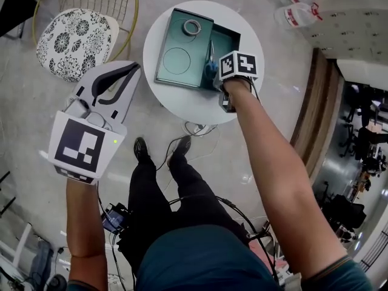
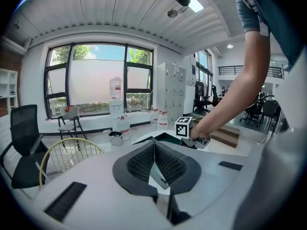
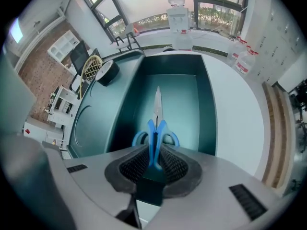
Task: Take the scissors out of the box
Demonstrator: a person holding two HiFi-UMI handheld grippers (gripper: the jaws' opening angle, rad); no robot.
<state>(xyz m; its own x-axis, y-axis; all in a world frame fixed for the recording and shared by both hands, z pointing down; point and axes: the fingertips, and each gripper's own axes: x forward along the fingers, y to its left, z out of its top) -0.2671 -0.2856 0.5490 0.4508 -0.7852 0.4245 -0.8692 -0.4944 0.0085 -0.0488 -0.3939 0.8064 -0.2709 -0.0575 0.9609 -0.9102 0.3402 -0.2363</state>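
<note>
Left hand-held gripper [image 2: 154, 148] closed, empty; right hand-held gripper [image 3: 154, 163] tight on scissors [image 3: 157, 124] inside box [image 3: 184, 104].

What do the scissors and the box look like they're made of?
The scissors: glossy blue handles, likely plastic; pale reflective blades, likely steel. The box: dark teal, smooth with a soft sheen, perhaps painted metal or plastic; the look leaves it open.

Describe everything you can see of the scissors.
The scissors have blue, plastic-looking handle loops and slim silvery blades, closed. They point away from the right gripper, whose jaws are shut on the handles. They run lengthwise within the deeper section of the teal box; whether the blades rest on its floor is unclear.
</note>
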